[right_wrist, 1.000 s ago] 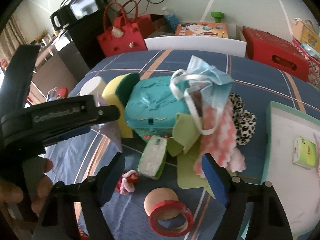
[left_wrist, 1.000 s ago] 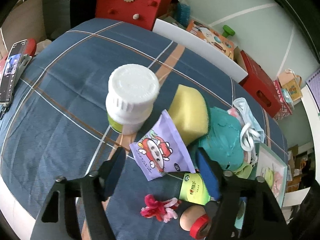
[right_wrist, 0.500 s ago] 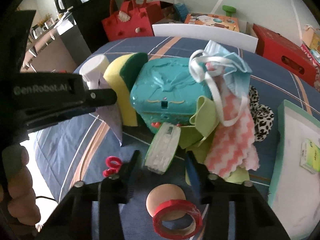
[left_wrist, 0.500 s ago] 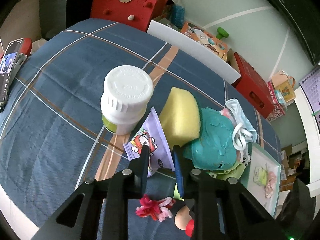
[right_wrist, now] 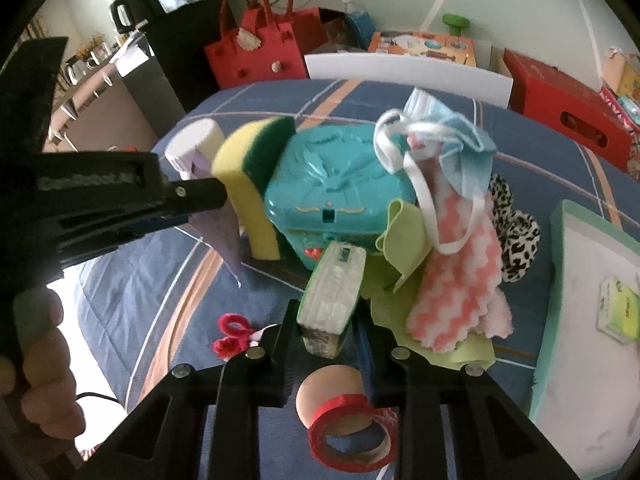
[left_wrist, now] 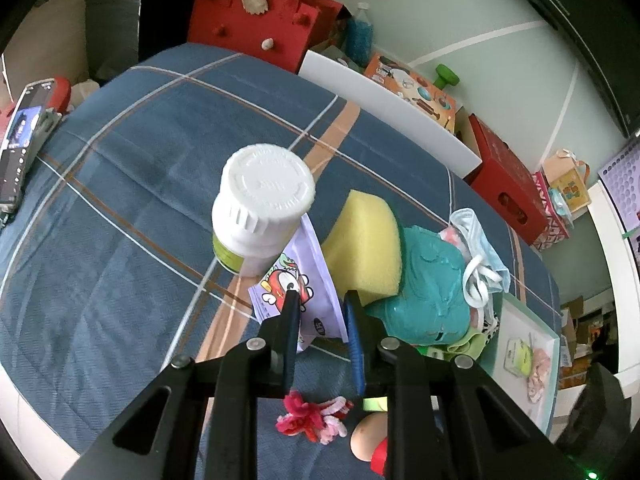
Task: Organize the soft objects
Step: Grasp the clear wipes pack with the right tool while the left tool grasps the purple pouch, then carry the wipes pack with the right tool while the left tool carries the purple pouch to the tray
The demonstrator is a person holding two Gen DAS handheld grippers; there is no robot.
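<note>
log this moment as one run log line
left gripper: shut on purple packet | right gripper: shut on tissue pack | jaws just closed

The desk [left_wrist: 120,184] wore a dark blue cloth crossed by white and tan stripes, and daylight fell brightly over it. Behind it a pale green wall [left_wrist: 500,8] carried thin white lines, with a red felt bag [right_wrist: 256,56], red boxes [right_wrist: 560,100] and a white board [right_wrist: 400,72] ranged along its foot. To the left stood a black cabinet [right_wrist: 160,40] and a brown counter [right_wrist: 100,100].
</note>
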